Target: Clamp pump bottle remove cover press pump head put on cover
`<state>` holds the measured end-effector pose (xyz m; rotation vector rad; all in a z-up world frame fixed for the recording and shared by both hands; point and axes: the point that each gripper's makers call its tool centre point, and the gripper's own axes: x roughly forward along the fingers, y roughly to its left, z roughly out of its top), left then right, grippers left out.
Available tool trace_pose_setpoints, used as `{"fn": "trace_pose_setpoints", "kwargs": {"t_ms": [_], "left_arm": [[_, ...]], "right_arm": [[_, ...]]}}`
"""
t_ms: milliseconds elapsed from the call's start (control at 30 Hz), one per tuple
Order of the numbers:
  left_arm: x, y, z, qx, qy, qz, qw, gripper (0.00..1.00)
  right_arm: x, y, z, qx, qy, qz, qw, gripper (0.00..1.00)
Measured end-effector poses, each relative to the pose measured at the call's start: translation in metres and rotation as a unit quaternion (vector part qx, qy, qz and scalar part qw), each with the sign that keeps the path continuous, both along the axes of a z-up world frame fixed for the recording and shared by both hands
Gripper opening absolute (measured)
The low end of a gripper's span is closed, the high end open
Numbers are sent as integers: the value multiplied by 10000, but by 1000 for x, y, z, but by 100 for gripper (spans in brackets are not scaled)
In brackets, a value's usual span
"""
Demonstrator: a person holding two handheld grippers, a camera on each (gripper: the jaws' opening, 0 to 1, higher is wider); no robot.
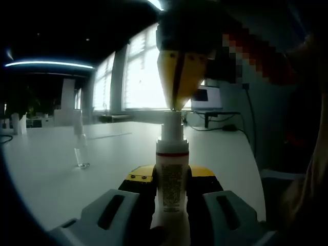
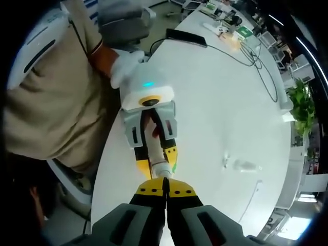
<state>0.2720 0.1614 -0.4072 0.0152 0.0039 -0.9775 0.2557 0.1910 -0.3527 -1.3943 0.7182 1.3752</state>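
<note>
**Pump head under the closed right jaws, bottle clamped in the left**

White and broad, the desk [image 1: 51, 174] is carrying very little: in the left gripper view it is running back toward bright windows [image 1: 146, 77], with a laptop [image 1: 207, 98] and cables [image 1: 225, 127] sitting near its far edge. A clear cover [image 1: 79, 146] is standing upright on the bare desk, well apart from the bottle and off to the left of it in that view. In the right gripper view the same cover [image 2: 245, 165] is showing as a faint transparent shape out on the open desk, away from the near edge.

The left gripper [image 1: 171, 205] is grasping the pump bottle [image 1: 171, 182], its grey jaws pressing against both sides of the white body and holding it upright above the desk's near edge. The pump head [image 1: 171, 125] is sticking up uncovered at the top.

The right gripper [image 2: 165, 192] is clenched, its yellow-tipped jaws meeting with no gap between them. In the left gripper view it [image 1: 179, 77] is coming down from above, its tips touching the top of the pump head. In the right gripper view the pump head [image 2: 163, 169] is sitting just at those tips, with the left gripper [image 2: 154, 148] beyond it around the bottle.

A person in a beige top [image 2: 56, 97] is standing beside the desk's edge, a white-gloved hand [image 2: 128, 66] gripping the left gripper's handle. A potted plant [image 2: 302, 105] is showing at the far side.
</note>
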Motion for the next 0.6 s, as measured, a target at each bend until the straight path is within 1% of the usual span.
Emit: {"fn": "trace_pose_setpoints", "kwargs": {"t_ms": [233, 433, 600], "left_arm": [[0, 0, 0, 2, -4, 4, 10000, 13], [-1, 0, 0, 0, -2, 6, 10000, 13], [-1, 0, 0, 0, -1, 4, 10000, 13]], "right_arm": [[0, 1, 0, 5, 37, -12, 10000, 0], [0, 1, -1, -52, -16, 41, 10000, 0], [0, 1, -1, -64, 27, 39, 10000, 0]]}}
